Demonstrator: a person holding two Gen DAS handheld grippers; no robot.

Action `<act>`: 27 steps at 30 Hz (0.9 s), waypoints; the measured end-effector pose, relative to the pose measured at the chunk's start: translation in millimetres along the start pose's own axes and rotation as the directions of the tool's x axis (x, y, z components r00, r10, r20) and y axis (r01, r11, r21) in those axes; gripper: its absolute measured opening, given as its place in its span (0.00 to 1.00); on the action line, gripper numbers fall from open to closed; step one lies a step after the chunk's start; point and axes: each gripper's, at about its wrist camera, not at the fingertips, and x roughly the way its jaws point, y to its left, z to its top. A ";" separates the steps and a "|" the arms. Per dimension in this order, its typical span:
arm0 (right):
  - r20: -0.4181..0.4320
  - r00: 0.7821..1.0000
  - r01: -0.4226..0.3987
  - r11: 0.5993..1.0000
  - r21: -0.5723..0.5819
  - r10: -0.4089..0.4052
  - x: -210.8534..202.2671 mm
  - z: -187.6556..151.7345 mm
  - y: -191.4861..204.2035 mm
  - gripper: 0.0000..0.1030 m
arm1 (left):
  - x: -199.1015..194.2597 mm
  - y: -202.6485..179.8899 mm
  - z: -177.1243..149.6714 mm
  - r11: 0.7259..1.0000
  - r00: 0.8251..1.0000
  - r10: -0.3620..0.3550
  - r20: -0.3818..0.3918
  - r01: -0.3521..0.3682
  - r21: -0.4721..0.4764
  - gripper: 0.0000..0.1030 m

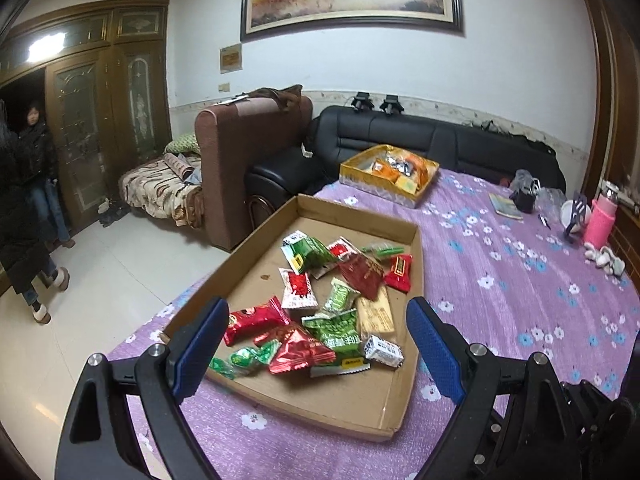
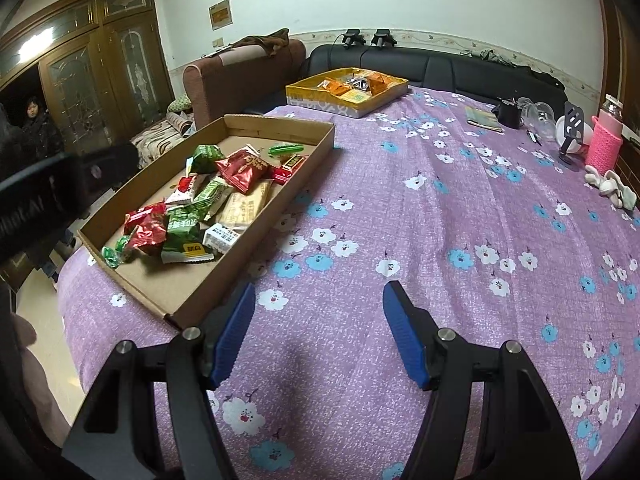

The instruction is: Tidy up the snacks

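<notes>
Snacks sit in two containers on the purple flowered tabletop (image 2: 400,184). Near-left: shallow cardboard tray (image 1: 320,412) holding a loose mixed heap of snack packets (image 1: 320,304), red, green, white and tan wrappers overlapping, no grouping visible. Far, near the black sofa (image 1: 420,136): yellow box (image 1: 384,186) with orange and yellow packets, apparently in compartments, though the dividers are hard to make out.

Left gripper (image 1: 316,340): jaws wide apart, nothing between the pads, hovering over the near end of the heap, angled down toward it.
Right gripper (image 2: 318,332): jaws moderately apart, empty, over bare cloth just right of the tray's near corner.

Progress estimate: early to middle. The yellow box may hold sorted items already; the tray's pile is unsorted and is most of the remaining work. No packet is in hand. The likely next step is a pick by the left gripper from the heap's near edge.

Unrelated clutter at far right: pink bottle (image 2: 608,136), small items.
</notes>
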 end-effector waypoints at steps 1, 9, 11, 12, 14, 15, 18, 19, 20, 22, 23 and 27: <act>0.001 1.000 0.000 1.000 -0.001 0.000 -0.2 0.2 0.8 0.66 | 0.4 0.6 0.6 1.000 1.000 0.000 0.004 0.000 -0.002 0.88; 0.007 1.000 0.002 1.000 -0.015 -0.002 -2.5 0.1 4.0 0.66 | 1.5 -5.1 -0.8 1.000 1.000 -0.003 -0.004 0.003 0.019 0.88; 0.007 1.000 0.003 1.000 -0.016 -0.003 -2.6 -0.3 4.1 0.66 | -0.8 -6.1 -1.9 1.000 1.000 -0.002 -0.002 0.002 0.020 0.88; 0.008 1.000 0.004 1.000 -0.016 -0.004 -3.0 -0.4 4.2 0.66 | -1.6 -6.1 -1.8 1.000 1.000 -0.001 0.000 0.001 0.020 0.88; 0.010 1.000 0.003 1.000 -0.016 -0.003 -3.9 -0.5 4.3 0.66 | -4.9 -5.7 -2.1 1.000 1.000 0.004 0.010 -0.004 0.018 0.88; 0.012 1.000 0.002 1.000 -0.017 -0.002 -4.5 -0.5 4.5 0.66 | -6.7 -5.3 -1.7 1.000 1.000 0.009 0.018 -0.009 0.017 0.88; 0.015 1.000 0.001 1.000 -0.022 -0.001 -6.1 -0.6 6.1 0.66 | -10.8 -4.0 -0.7 1.000 0.999 0.014 0.033 -0.014 0.014 0.88; 0.015 1.000 0.001 1.000 -0.024 -0.001 -6.4 -0.7 6.7 0.66 | -11.1 -3.8 -0.5 1.000 0.999 0.014 0.033 -0.014 0.014 0.88; 0.015 1.000 0.001 1.000 -0.026 -0.001 -6.5 -0.6 7.4 0.66 | -11.8 -3.5 -0.5 1.000 0.999 0.014 0.034 -0.014 0.013 0.88; 0.015 1.000 0.000 1.000 -0.031 0.001 -7.6 -1.3 9.1 0.66 | -12.4 -3.4 -0.6 1.000 0.999 0.013 0.033 -0.013 0.014 0.88; 0.016 1.000 0.000 0.999 -0.033 0.001 -8.1 -1.6 9.7 0.66 | -12.9 -3.6 -0.9 1.000 0.999 0.011 0.031 -0.011 0.014 0.88; 0.022 1.000 0.003 0.999 -0.038 -0.002 -11.1 -2.2 11.0 0.67 | -13.1 -3.5 -1.2 1.000 1.000 -0.005 0.016 0.005 0.013 0.88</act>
